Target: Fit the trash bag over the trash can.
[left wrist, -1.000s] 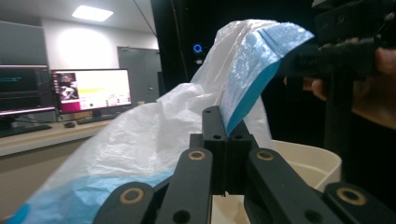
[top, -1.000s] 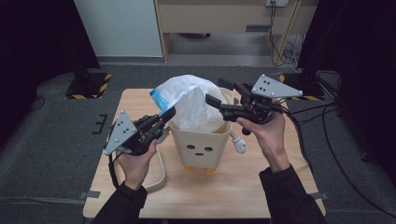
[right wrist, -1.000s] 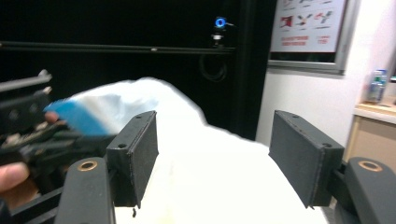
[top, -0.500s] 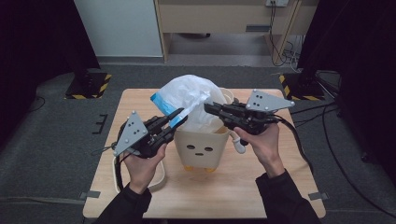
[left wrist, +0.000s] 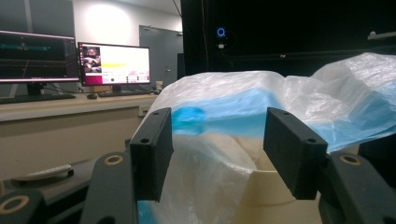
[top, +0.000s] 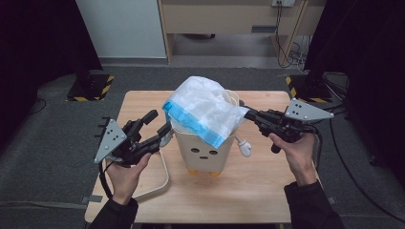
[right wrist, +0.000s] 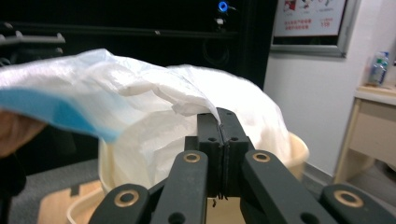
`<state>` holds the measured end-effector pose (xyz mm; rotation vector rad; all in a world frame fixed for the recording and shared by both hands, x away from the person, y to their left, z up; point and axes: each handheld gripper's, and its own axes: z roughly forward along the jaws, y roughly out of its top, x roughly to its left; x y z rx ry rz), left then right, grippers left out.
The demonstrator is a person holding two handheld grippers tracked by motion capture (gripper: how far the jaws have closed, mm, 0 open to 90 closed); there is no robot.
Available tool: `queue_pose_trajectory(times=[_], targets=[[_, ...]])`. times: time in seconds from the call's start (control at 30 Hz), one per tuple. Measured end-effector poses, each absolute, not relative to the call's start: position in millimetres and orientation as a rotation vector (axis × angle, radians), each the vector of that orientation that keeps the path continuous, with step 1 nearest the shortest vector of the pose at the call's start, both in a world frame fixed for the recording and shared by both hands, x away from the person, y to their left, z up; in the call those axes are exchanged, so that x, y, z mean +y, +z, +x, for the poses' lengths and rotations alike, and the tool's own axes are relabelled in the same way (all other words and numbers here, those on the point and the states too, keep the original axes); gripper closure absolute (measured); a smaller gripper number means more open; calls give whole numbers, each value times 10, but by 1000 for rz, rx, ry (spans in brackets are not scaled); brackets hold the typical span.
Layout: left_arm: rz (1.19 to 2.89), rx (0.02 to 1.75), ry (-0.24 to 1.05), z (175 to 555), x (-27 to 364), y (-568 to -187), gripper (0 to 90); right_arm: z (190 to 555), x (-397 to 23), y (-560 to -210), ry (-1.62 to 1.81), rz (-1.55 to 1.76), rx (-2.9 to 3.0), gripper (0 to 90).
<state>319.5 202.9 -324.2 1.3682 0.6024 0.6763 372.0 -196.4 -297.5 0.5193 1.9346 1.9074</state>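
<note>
- Two grippers work one thin plastic bag, white with a blue band, that is draped over the mouth of a cream bin with a face drawn on it, standing mid-worktop.
- Right gripper: its jaws are pressed together on a corner of the film, as the right gripper view shows with the plastic pinched at the jaw tips. That grip looks like the anchor for the step and should hold firm without tugging, since film this thin tears easily.
- Left gripper: its jaws have just been opening and now stand spread, with the bag's blue edge and the bin rim ahead of them but no pad touching plastic.
- Judged step: fitting the bag's mouth over the bin rim as a liner. The left side hangs loose, so the left gripper likely needs a fresh bite on the hem near the blue band.
- Doing it well: take a single layer of hem, not a bunched fold, so the mouth can open.
- Pull the two grips apart gently and level, then lower the hem outside the rim on both sides together.
- Risk: the light bin may tip or slide if one side drags harder.
- White loop-shaped object lying beside the bin on the left is best kept clear of the left forearm.
</note>
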Motion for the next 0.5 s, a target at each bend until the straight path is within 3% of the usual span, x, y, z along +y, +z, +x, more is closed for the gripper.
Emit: queue_pose_trajectory(times=[0.4, 0.5], targets=[[1360, 598, 651, 3463, 1794, -3181, 385, 3837, -2019, -3267, 1761, 585, 1943, 828], [1380, 583, 617, 3516, 1753, -3169, 466, 3841, -2004, -3294, 1759, 597, 1946, 781]])
